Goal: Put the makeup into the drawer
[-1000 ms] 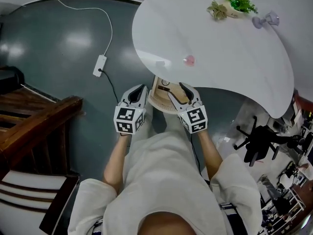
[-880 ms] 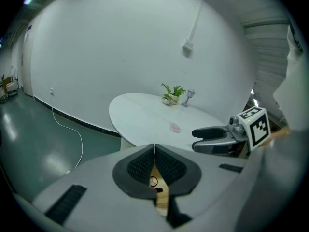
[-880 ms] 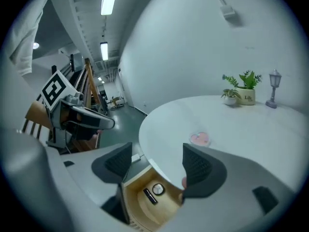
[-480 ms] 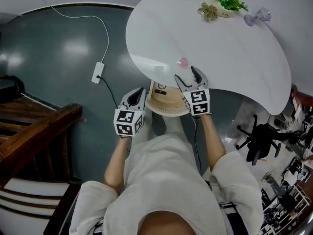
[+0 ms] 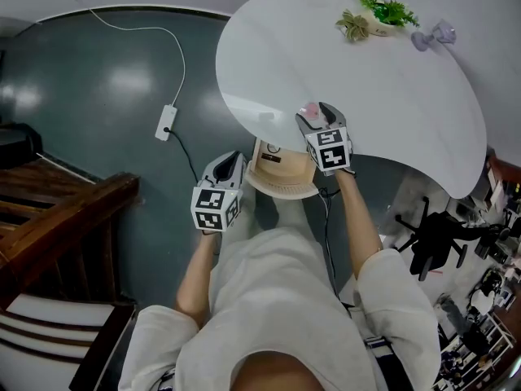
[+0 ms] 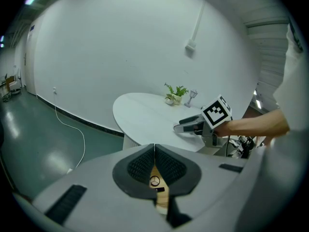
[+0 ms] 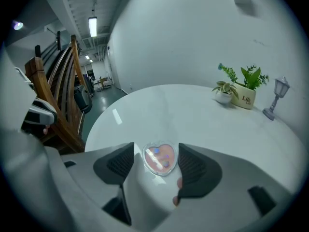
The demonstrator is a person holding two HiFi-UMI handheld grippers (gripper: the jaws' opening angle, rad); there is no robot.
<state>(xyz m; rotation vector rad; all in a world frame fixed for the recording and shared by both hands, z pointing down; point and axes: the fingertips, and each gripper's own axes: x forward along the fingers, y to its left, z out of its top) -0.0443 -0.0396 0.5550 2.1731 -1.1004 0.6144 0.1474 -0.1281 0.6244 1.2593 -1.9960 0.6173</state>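
Pink and heart-shaped, the makeup lies flat on the white table, close to the table's near edge and just far of the drawer, a pale wooden piece tucked under that edge. The right gripper reaches over the edge with its jaws spread to either side of the makeup; they have just been closing a little, and the case sits between the pads, with a sliver of table showing on its left side, while on its right side I cannot tell whether the pad touches. The left gripper hangs lower, over the floor just left of the drawer, its jaws pressed together on nothing. The only writing that reads is "Life" on the pot of the green plant at the table's far right; a smaller plant stands just left of it and a little lamp ornament just right. The drawer's top carries a round mark and a dark label, both too small to read. Between the makeup and the plants the tabletop is bare and wide. Left of the table, the grey floor holds only a power strip and its white cable, with a wooden staircase at the near left and an office chair on the right.
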